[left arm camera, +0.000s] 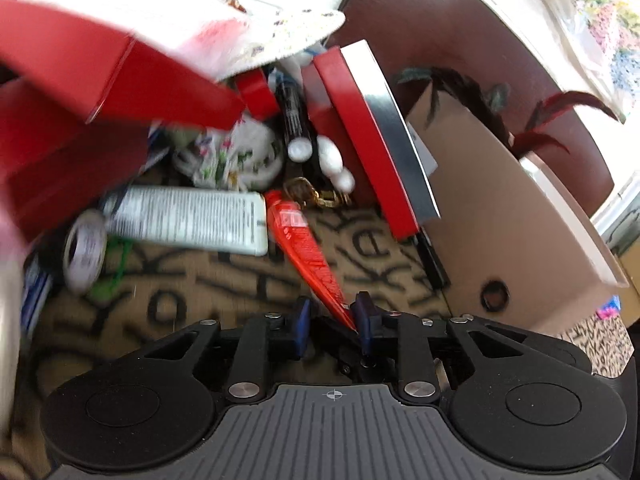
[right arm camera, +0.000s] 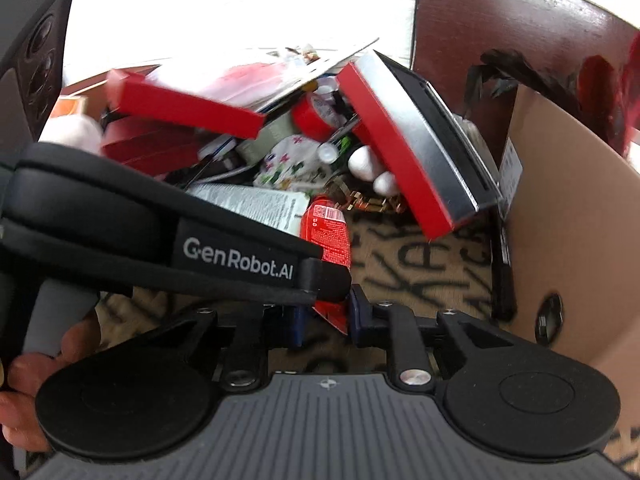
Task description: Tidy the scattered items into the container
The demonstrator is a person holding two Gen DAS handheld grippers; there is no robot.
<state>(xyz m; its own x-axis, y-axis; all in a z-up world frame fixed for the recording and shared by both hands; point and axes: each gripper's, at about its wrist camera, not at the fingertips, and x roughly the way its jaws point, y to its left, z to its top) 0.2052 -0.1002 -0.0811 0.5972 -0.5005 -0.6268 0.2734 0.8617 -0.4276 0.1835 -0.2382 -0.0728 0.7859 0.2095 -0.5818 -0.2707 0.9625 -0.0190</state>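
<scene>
Red glossy sachet (left arm camera: 304,240) | flat, tapered | white label near top

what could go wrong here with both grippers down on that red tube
1. Both the left gripper and the right gripper have jaws around the same end of the red tube; pulling apart could tear or squeeze it.
2. The left gripper's body crosses right over the right one, so they could collide.
3. The red box leans over the pile and could topple.
</scene>
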